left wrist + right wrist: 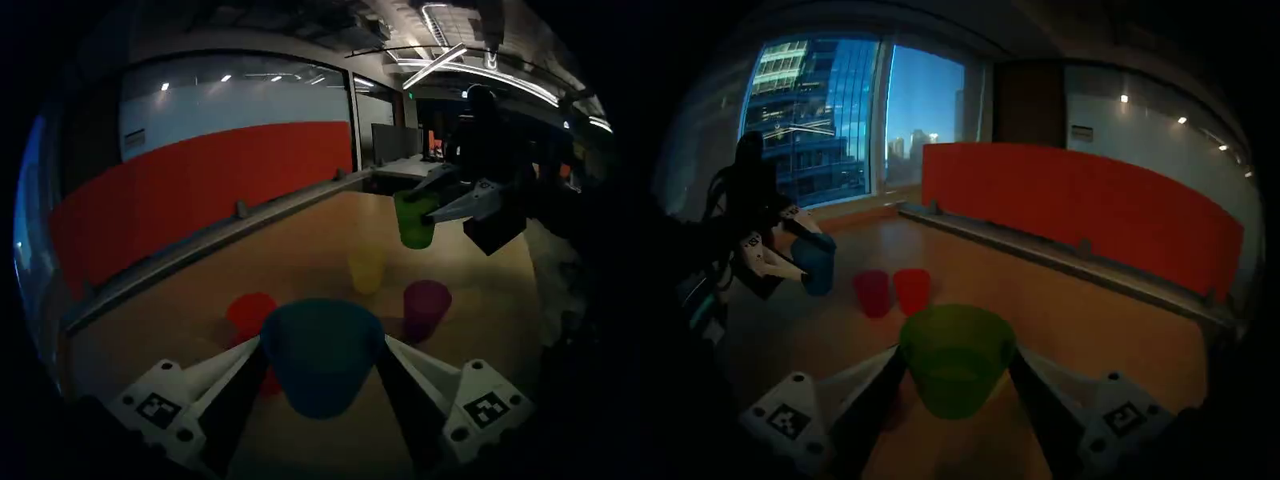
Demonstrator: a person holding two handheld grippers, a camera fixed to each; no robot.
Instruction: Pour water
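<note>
Left gripper (322, 342) is clamped on a translucent blue plastic cup (322, 364), one finger each side. The cup is upright, mouth up, over the near part of the light wooden tabletop (296, 240).

Left gripper view, beyond it:
- Small red plastic cup (250, 312) stands just behind the left finger.
- Yellow plastic cup (367, 268) stands approx mid-table.
- Purple plastic cup (426, 308) stands near the yellow one, on its right.
- Toward the far edge, the right gripper (420, 205) grips a translucent green plastic cup (414, 230), upright and lifted clear of the wood.
- A grey rail (200, 240) runs along the tabletop's left edge, w/ a red partition (200, 180) behind it.

Right gripper view:
- Right gripper (958, 350) is close up, both fingers pressed on the green cup (958, 372).
- The green cup is upright w/ see-through walls; too dim to tell what's inside.
- Left gripper (810, 256) w/ the blue cup (818, 268) is off toward the left edge, w/ a person's dark outline (748, 180) behind it.
- Purple cup (872, 292) and red cup (912, 290) stand just beside each other on the tabletop (1072, 320), btwn the two held cups.
- Tall windows (824, 120) w/ tower blocks outside sit beyond the far edge.
- The red partition (1088, 200) runs along the right.
</note>
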